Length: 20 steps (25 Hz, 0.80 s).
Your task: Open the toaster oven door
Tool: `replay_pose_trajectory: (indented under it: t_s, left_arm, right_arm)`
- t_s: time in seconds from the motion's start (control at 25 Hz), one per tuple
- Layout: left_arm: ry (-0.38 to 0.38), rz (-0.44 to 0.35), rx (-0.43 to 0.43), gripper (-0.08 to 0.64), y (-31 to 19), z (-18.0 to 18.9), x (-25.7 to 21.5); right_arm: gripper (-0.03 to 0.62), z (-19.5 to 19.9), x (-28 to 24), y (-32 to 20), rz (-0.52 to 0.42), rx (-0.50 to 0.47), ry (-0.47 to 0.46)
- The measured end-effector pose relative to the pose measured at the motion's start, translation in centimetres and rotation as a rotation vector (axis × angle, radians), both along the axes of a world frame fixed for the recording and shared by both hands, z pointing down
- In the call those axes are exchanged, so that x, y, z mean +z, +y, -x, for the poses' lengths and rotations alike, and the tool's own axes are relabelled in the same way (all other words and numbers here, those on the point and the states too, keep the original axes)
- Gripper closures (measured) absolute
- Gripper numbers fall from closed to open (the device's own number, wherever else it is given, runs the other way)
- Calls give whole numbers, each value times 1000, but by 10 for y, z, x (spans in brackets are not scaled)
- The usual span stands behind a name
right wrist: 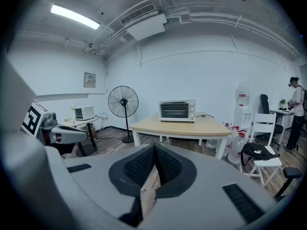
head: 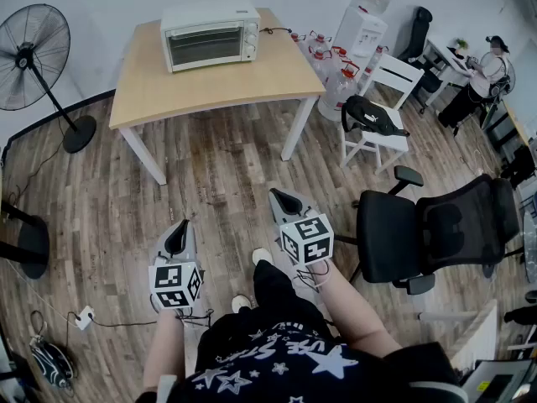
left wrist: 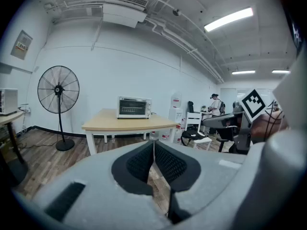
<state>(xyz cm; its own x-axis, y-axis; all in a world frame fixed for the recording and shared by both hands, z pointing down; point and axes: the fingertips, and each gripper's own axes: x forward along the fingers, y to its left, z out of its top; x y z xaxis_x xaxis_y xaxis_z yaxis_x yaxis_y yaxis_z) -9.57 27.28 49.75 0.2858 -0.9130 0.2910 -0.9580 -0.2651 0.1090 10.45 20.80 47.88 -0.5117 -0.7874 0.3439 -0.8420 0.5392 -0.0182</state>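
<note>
While the person stands back on the wooden floor (head: 210,166), well short of the tabletop (head: 260,78), the task sits at its approach step: nothing has touched the toaster oven (head: 210,36), and its glass door is closed flat against the front.

The left tongs (head: 178,238) have their ribbed pads pressed together at the tips, with nothing between them. The right tongs (head: 285,201) are likewise fully closed and empty. Both point forward towards the tabletop, side by side at about waist level.

The toaster oven stands at the far edge of the tabletop, towards its left end as seen from the head view, door facing the person and knobs on the door's right side. From either pair of tongs it is well apart, across open floor and the near half of the tabletop. In the left gripper view it appears above and a little left of the tongs (left wrist: 154,145); in the right gripper view it lies slightly right of them (right wrist: 154,150).

The next move, as I judge it, calls for walking up to the tabletop's near edge, spreading one pair of tongs, and bringing them to the handle bar along the door's top. The door probably hinges at the bottom, so the pull would go outward and down, though the hinge cannot be made out from here.
</note>
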Motion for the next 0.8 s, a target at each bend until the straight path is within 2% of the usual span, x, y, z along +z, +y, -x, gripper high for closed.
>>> replay_pose_trajectory:
  t_s: [0.2, 0.36, 0.52, 0.8]
  left_arm:
    - [-11, 16, -15, 540, 9, 11, 4]
    - [8, 8, -43, 540, 14, 26, 3]
    - [12, -9, -37, 538, 16, 32, -2]
    - [11, -29, -40, 538, 11, 30, -8]
  right_arm:
    - [589, 9, 2, 8, 7, -9, 7]
    - [589, 13, 3, 12, 8, -11, 11]
    - [589, 16, -1, 12, -6, -5, 6]
    - [589, 6, -12, -1, -30, 66, -65]
